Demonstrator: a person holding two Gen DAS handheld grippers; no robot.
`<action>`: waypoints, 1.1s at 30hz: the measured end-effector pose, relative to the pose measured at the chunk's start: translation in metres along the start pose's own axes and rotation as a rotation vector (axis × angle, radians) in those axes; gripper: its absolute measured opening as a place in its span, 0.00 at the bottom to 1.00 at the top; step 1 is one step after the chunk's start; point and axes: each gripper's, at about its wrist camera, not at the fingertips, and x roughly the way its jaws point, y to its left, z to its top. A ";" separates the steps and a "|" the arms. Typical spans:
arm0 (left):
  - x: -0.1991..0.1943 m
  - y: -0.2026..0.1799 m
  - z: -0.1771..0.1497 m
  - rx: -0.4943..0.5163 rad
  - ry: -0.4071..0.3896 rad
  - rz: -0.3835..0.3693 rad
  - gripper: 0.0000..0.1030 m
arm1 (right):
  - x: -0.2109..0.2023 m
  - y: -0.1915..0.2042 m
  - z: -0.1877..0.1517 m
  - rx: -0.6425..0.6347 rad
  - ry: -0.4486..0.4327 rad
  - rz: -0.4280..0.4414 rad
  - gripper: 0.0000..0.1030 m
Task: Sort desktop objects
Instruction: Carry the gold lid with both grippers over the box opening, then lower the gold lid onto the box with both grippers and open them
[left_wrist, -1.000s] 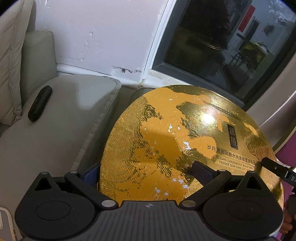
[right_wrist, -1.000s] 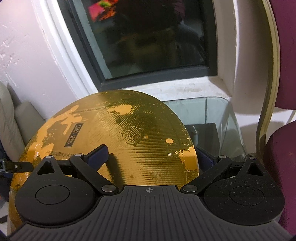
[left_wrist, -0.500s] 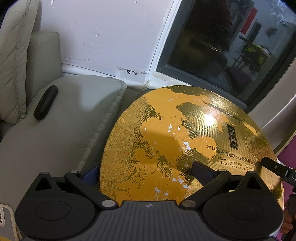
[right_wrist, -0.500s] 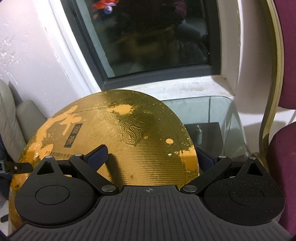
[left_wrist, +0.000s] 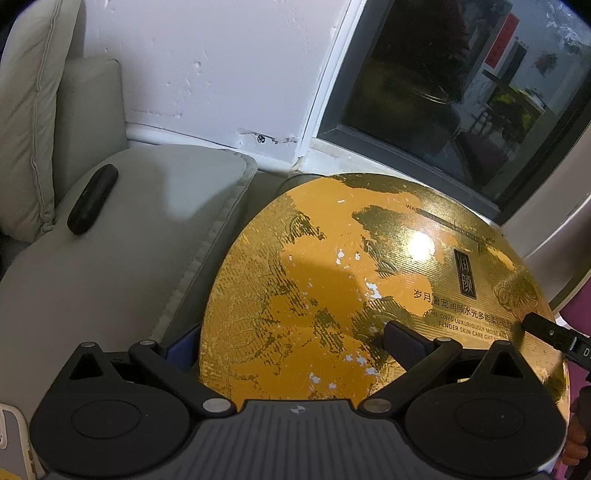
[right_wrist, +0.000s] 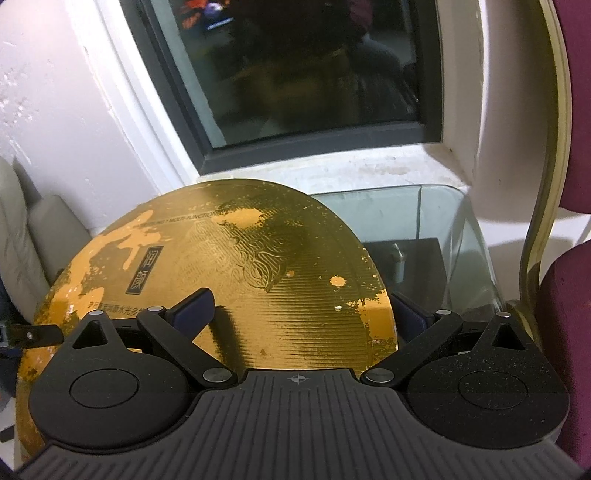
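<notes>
One round gold gift box (left_wrist: 332, 295) lies flat, printed lid up, pinched by the left gripper (left_wrist: 291, 343) and right gripper (right_wrist: 301, 314).

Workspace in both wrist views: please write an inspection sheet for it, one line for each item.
Surface: glass table under the window.
Job's things: round gold box, held up by its rim from both sides.
Clutter: black case lying on the sofa cushion.
Grippers: left gripper and right gripper each clamp the box rim.
Cables: nothing seen.
Surroundings: white wall, dark window, red chair.
</notes>
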 end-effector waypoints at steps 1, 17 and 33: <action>0.001 0.001 -0.001 -0.002 0.000 -0.003 0.99 | 0.001 0.000 0.000 -0.001 0.003 -0.003 0.97; -0.003 0.012 -0.002 -0.034 0.026 0.043 0.99 | -0.018 0.014 -0.001 -0.032 -0.034 -0.091 0.98; -0.102 -0.014 -0.066 0.118 -0.029 0.212 0.99 | -0.166 0.056 -0.061 -0.106 -0.023 -0.120 0.98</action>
